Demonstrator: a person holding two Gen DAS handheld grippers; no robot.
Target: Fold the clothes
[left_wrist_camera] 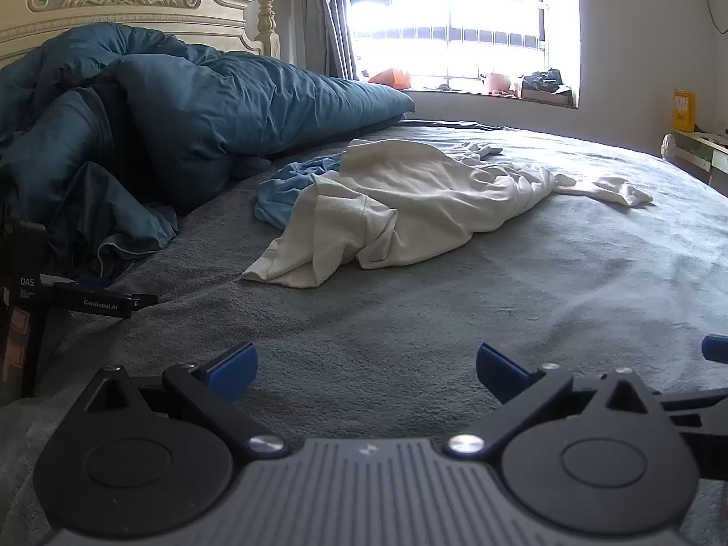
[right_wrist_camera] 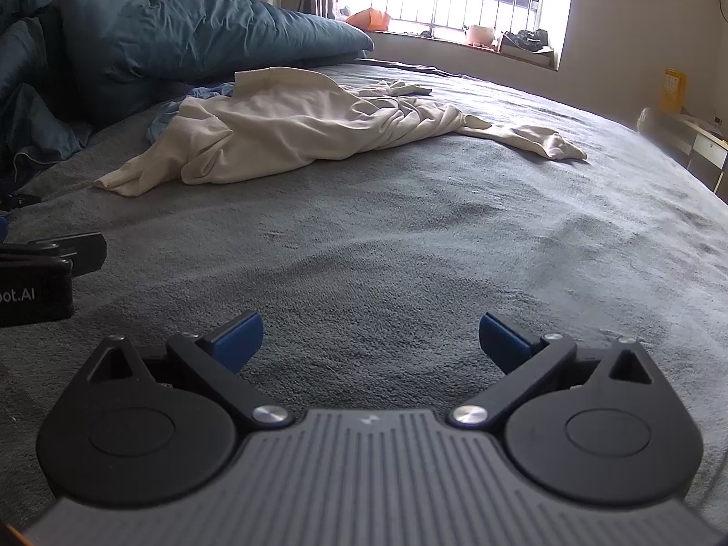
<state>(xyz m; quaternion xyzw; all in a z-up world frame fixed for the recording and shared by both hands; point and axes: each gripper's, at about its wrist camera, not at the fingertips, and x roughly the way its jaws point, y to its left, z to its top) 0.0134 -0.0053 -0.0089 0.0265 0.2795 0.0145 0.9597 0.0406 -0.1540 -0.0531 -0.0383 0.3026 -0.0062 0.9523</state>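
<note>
A crumpled cream long-sleeved garment lies on the grey bed cover, one sleeve stretched to the right. It also shows in the right wrist view. A light blue garment lies partly under its left side, seen also in the right wrist view. My left gripper is open and empty, low over the cover, well short of the clothes. My right gripper is open and empty too, beside the left one, whose body shows at the left edge.
A bunched dark teal duvet fills the left of the bed below a carved cream headboard. A black stand is at the left edge. A bright window with a cluttered sill is behind; a small table stands right.
</note>
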